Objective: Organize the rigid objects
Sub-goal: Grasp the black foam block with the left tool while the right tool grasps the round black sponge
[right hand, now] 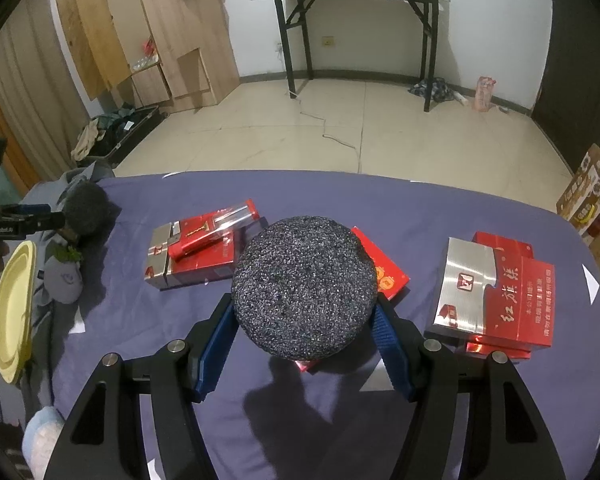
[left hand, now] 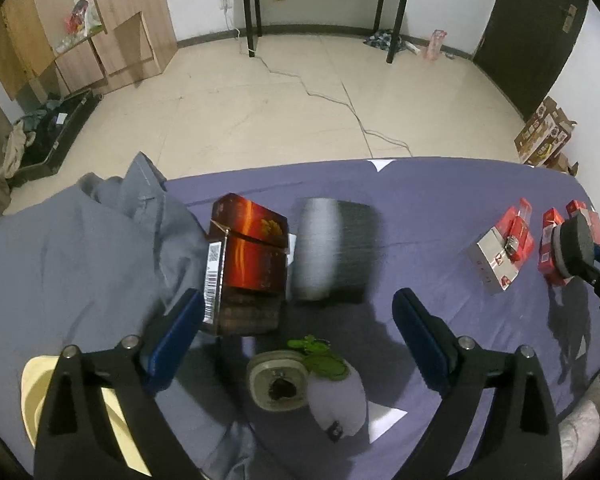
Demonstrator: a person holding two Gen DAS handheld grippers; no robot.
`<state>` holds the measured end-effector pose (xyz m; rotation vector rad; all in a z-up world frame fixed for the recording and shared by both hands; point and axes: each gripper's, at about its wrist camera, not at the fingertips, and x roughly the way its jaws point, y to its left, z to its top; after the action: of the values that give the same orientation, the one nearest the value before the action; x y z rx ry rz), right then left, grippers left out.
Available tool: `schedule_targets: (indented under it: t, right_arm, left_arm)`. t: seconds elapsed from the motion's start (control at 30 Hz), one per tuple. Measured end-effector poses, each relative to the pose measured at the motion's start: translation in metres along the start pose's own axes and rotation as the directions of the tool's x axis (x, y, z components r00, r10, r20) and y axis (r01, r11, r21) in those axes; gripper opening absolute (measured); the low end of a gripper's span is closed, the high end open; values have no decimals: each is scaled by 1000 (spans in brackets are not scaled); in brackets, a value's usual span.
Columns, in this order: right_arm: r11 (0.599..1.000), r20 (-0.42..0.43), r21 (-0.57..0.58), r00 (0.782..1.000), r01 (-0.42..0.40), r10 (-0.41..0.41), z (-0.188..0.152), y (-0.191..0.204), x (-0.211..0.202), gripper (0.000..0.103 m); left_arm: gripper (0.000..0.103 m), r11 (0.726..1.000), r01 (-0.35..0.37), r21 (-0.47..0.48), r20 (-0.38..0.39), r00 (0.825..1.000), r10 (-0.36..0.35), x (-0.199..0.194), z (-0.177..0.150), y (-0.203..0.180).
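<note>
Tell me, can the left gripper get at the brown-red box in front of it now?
Probably yes. The left gripper is open, holds nothing, and the brown-red box lies just ahead by its left finger, with nothing in between.

L tool (left hand: 296,312) agape; R tool (right hand: 304,320) clamped

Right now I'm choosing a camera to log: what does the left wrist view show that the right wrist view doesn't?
Left wrist only: an orange box on the sheet, with a blurred grey cylinder beside it, ahead of the open left tool. Right wrist only: the silver-and-red carton. Both: the speckled disc gripped by the right tool, and the yellow plate.
</note>
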<state>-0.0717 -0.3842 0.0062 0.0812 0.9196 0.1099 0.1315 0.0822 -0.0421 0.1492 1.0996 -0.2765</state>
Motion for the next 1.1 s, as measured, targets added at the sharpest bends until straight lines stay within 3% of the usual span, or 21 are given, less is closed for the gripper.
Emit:
schedule_targets:
  t: [0.17, 0.3, 0.37, 0.4, 0.57, 0.6, 0.67, 0.7, 0.87, 1.1]
  right_arm:
    - [1000, 2, 7, 1000, -3, 2, 1, 1, 1, 66]
    - [1000, -1, 11, 1000, -8, 8, -1, 0, 3, 67]
    - [1000, -6, 14, 1000, -7, 7, -1, 0, 4, 67]
    - [1000, -6, 14, 1000, -7, 8, -1, 0, 4, 67]
    - [1000, -7, 24, 1000, -13, 14, -1, -2, 2, 67]
    - [1000, -6, 25, 1000, -13, 14, -1, -2, 2, 67]
    - [1000, -5, 25, 1000, -12, 12, 0, -2, 1, 67]
    - [1000, -5, 23, 1000, -10, 10, 0, -2, 2, 66]
    - [1000, 15, 2, 1000, 4, -4, -2, 3, -3, 65]
    - [999, 90, 9, 995, -31, 30, 0, 13, -28, 65]
  left_arm:
    - [95, 999, 16, -45, 19, 1000, -15, -4, 8, 4]
    - [95, 998, 22, -60, -31, 999, -24, 3, 16, -11]
    - [95, 1000, -17, 11, -34, 999, 17, 9, 18, -27]
    - [95, 996, -68, 50, -53, 996, 71, 18, 19, -36]
    - [94, 991, -120, 56, -112, 986, 125, 45, 14, -41]
    - [93, 990, -124, 65, -119, 984, 131, 48, 12, -42]
    - [77, 990, -122, 68, -119, 984, 130, 50, 9, -41]
    - [55, 994, -100, 51, -125, 987, 105, 52, 8, -39]
    - [52, 997, -70, 23, -93, 993, 71, 44, 9, -33]
    - [52, 1000, 7, -16, 18, 1000, -7, -33, 15, -22]
